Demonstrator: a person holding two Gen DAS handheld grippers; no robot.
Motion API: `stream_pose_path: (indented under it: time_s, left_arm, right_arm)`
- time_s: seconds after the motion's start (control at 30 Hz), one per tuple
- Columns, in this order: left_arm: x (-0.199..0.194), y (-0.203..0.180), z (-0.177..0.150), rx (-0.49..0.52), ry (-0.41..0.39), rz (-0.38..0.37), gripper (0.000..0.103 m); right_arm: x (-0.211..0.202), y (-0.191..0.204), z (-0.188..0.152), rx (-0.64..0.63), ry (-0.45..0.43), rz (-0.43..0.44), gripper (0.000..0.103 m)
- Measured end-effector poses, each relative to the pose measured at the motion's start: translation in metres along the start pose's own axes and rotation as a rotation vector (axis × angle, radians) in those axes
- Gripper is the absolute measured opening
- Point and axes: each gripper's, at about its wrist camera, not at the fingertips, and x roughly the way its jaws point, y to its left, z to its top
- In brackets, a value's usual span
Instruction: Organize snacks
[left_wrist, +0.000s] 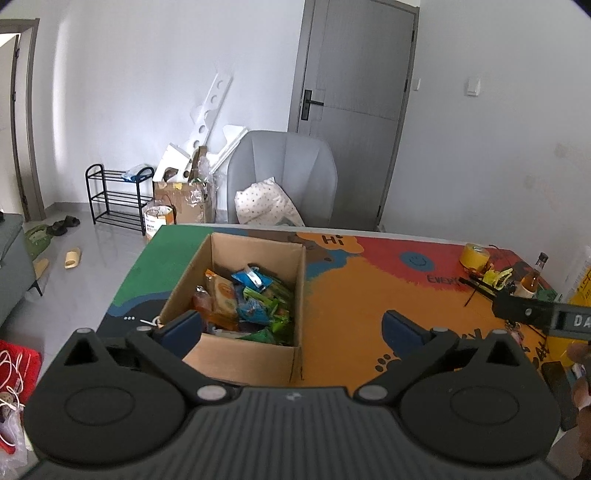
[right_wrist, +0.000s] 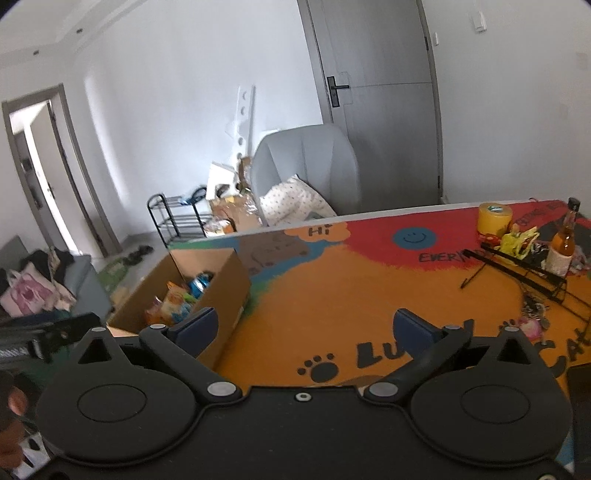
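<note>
Left gripper (left_wrist: 291, 330) and right gripper (right_wrist: 304, 328) both wide, empty, above table mat (right_wrist: 332, 302) beside snack box (left_wrist: 255, 354).

The box (left_wrist: 236, 295) stands open-topped at the bench's (right_wrist: 332, 295) left end; bare orange surface stretches right until the wire rack (right_wrist: 517, 273), bottle (right_wrist: 563, 243) and tape roll (right_wrist: 495, 218).
</note>
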Motion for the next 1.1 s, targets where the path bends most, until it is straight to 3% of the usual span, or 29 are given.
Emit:
stream_pose_path:
  time_s: [1.1]
  left_arm:
    - [-0.016, 0.009, -0.012, 0.024, -0.016, 0.003, 0.103]
  right_arm:
    - [-0.013, -0.003, -0.007, -0.024, 0.034, -0.036, 0.103]
